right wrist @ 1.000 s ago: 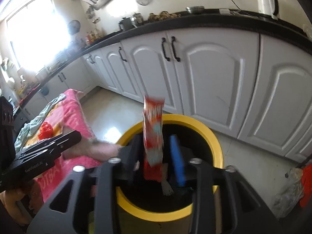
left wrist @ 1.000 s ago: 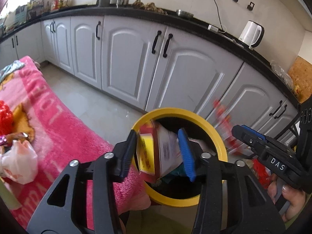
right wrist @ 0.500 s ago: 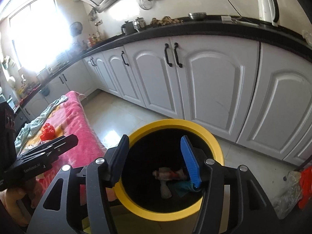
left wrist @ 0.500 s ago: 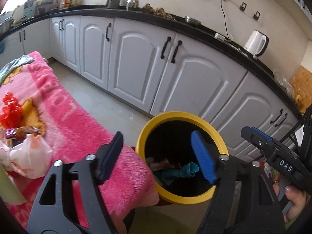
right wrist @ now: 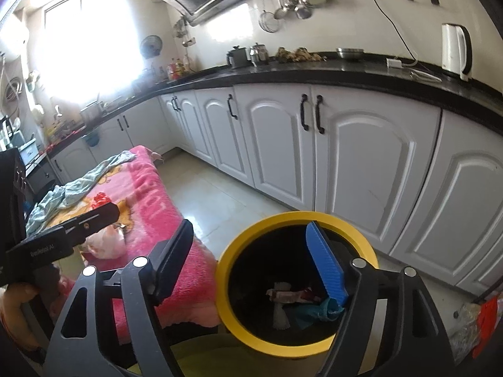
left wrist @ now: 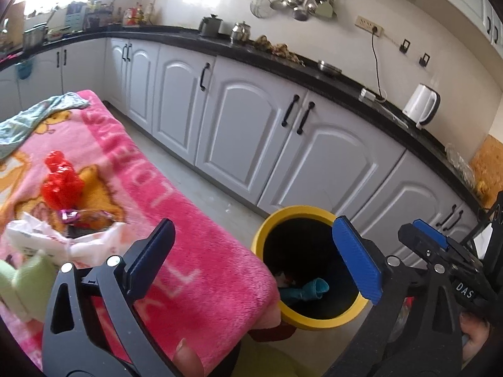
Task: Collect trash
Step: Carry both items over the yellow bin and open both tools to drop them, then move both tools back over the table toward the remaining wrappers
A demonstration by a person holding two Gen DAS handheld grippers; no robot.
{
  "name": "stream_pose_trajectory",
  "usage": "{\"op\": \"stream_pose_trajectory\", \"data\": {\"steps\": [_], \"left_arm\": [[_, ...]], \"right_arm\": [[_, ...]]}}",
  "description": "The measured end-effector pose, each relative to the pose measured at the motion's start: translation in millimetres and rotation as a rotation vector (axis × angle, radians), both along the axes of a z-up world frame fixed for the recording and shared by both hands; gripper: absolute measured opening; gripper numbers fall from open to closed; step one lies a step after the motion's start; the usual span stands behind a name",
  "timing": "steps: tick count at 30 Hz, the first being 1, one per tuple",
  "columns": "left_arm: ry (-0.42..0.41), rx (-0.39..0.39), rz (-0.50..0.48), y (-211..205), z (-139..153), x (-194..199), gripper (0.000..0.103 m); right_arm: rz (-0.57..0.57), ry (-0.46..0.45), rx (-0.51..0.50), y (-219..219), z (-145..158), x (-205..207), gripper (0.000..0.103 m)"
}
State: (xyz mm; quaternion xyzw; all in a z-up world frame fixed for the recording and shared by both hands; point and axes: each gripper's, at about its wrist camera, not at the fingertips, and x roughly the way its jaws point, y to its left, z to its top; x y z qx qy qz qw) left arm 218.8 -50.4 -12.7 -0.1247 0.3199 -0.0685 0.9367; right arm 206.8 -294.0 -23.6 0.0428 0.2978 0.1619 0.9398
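A yellow-rimmed black bin [left wrist: 267,232] stands on the floor beside a table under a pink blanket [left wrist: 176,220]; it also shows in the right wrist view [right wrist: 229,251]. Wrappers [right wrist: 286,295] and a teal scrap [left wrist: 311,289] lie inside it. On the blanket lie a red crumpled wrapper [left wrist: 59,182], a shiny purple wrapper [left wrist: 85,216], a white plastic bag [left wrist: 47,242] and a green piece [left wrist: 28,282]. My left gripper [left wrist: 251,260] is open and empty above the blanket's edge. My right gripper [right wrist: 251,264] is open and empty above the bin.
White kitchen cabinets [left wrist: 242,138] with a black countertop [left wrist: 339,81] run behind the bin. A white kettle [left wrist: 421,106] stands on the counter. A pale green cloth [right wrist: 75,188] lies at the blanket's far end. A plastic bag [right wrist: 471,330] lies on the floor at right.
Both grippers let go of their wrappers, which dropped into the bin. Both jaws opened wide, and both grippers pulled back and up from the bin.
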Motion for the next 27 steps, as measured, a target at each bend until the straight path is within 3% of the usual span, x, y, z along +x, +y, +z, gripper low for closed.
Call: {"op": "stream_pose_trajectory", "data": {"steps": [15, 27], "left_arm": [[-0.051, -0.024, 0.106, 59.3, 16.7, -38.2, 0.092], [-0.060, -0.042, 0.248, 127.5, 20.3, -69.9, 0.092]], "right_arm": [[0.106, -0.058, -0.039, 43.9, 16.5, -22.4, 0.077], [0.261, -0.080, -0.061, 93.6, 19.6, -46.9, 0.077]]}}
